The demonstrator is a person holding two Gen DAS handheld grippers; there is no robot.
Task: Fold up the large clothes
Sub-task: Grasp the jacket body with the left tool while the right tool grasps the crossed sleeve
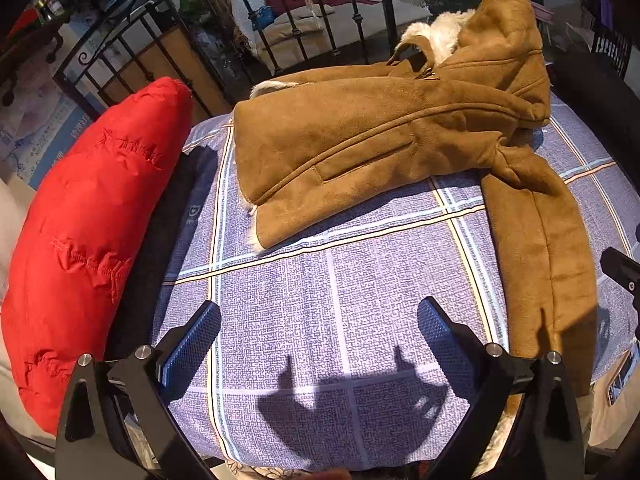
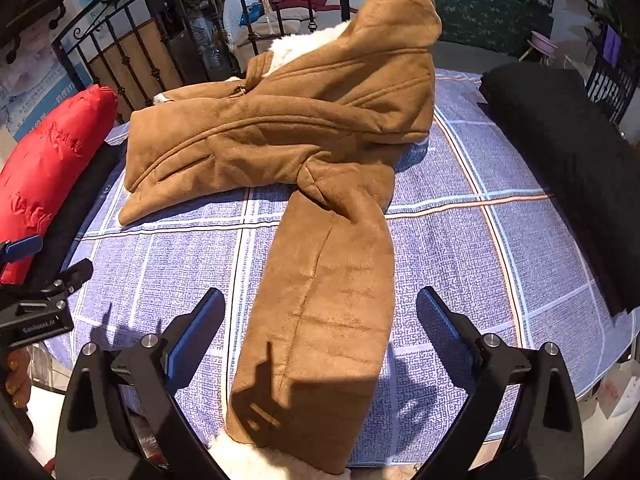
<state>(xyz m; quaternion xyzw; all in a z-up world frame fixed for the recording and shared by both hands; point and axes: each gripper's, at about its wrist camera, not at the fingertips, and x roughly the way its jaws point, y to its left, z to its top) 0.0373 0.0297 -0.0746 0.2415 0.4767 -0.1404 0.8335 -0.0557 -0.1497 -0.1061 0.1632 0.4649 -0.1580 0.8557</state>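
A tan suede coat [image 1: 372,136] with white fleece lining lies on a blue checked cloth [image 1: 320,304], its body folded across the far side. One sleeve [image 2: 324,304] stretches toward me, its fleece cuff at the near edge. My left gripper [image 1: 320,340] is open and empty over bare cloth, left of the sleeve [image 1: 544,264]. My right gripper [image 2: 320,332] is open, its fingers standing either side of the sleeve near the cuff, above it. The left gripper also shows at the left edge of the right wrist view [image 2: 36,300].
A red puffer jacket [image 1: 88,232] lies along the left edge on a dark garment [image 1: 160,240]. A black folded garment [image 2: 568,168] lies on the right. A black iron railing [image 1: 280,32] stands behind the table.
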